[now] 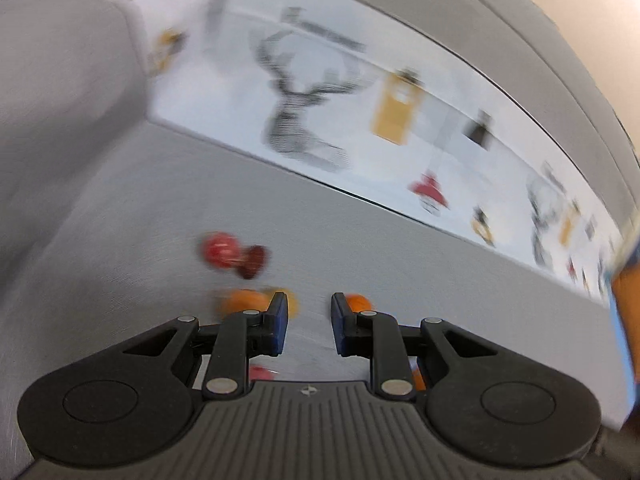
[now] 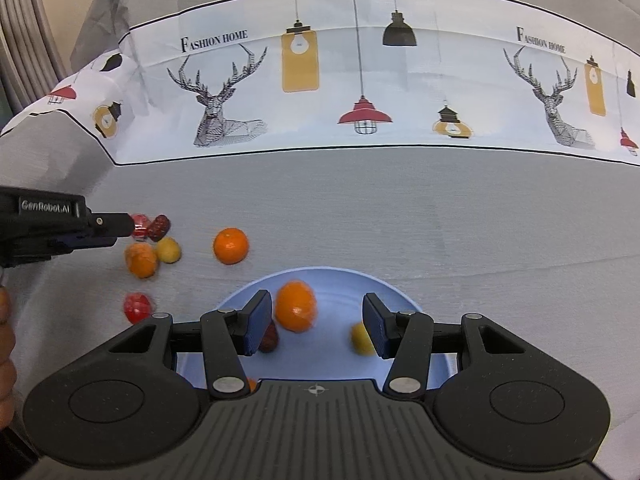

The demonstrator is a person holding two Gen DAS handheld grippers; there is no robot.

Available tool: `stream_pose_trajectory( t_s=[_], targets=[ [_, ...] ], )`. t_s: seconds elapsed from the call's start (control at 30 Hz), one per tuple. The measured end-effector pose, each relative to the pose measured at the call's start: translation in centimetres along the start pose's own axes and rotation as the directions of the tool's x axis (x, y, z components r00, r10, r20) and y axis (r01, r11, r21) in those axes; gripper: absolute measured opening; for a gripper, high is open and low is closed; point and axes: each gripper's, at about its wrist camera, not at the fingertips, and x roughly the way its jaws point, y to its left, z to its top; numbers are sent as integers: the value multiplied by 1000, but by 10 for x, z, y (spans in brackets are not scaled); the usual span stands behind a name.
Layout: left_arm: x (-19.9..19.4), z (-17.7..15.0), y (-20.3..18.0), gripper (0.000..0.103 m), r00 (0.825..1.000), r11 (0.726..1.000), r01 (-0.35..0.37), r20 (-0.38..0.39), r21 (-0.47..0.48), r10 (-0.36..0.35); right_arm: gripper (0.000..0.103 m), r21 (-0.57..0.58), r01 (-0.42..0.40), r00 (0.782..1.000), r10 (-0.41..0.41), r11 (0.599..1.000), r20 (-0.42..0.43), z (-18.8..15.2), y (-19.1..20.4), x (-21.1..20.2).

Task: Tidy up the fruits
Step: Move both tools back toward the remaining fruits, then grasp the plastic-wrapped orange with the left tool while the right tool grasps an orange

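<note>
My right gripper (image 2: 316,322) hangs over the blue plate (image 2: 340,280), jaws wide apart and holding nothing. Between the pads, an orange (image 2: 295,307) shows blurred above the plate floor; I cannot tell if it touches the plate. A dark red fruit (image 2: 270,338) sits half hidden behind my left pad, and a yellow fruit (image 2: 360,339) peeks from behind the right pad, both on the plate. Beyond the rim, on the grey cloth (image 2: 400,208), a second orange (image 2: 231,245) lies alone. Further left is a cluster: another orange (image 2: 141,260) touching a small yellow fruit (image 2: 169,250), with a dark date (image 2: 159,227) and a red wrapped piece (image 2: 139,224) just behind them. A red fruit (image 2: 137,306) lies apart, nearer me. My left gripper (image 2: 116,226) reaches in from the left edge, its tip at that cluster. In its own blurred view, the left gripper (image 1: 309,322) has its jaws apart and empty, with orange fruit (image 1: 240,300) beside the pads and the red piece (image 1: 218,250) with the date (image 1: 254,262) further ahead.
</note>
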Motion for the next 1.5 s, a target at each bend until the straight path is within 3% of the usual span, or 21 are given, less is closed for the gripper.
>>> stream_pose_trajectory(
  t_s=[0.17,0.33,0.43,0.53,1.13,1.3,1.4,1.5],
  targets=[
    [7,7,39,25,999,978,-27,-49,-206,17,53,10,-39,999,39,999,-4,2,9,2],
    [15,5,54,30,996,956,-33,-94,-290,6,53,18,-78,997,78,997,-6,7,19,5],
    [20,3,52,32,994,954,-26,-112,-299,-8,53,21,-94,996,94,995,-7,10,25,10],
    [21,3,51,46,994,951,-21,-107,-308,-12,53,11,-105,994,105,994,-27,13,31,24],
    [44,4,53,46,990,946,-39,-140,-321,-7,62,-16,-131,988,129,991,-82,52,71,117],
    [48,2,48,46,989,954,-47,-148,-298,3,63,-45,-83,989,77,996,-124,54,77,135],
    [50,2,46,45,989,958,-52,-149,-283,9,60,-42,-72,987,65,997,-144,53,77,141],
    [50,4,42,38,990,966,-51,-143,-255,15,37,-68,-68,988,58,995,-146,52,80,142]
  ],
)
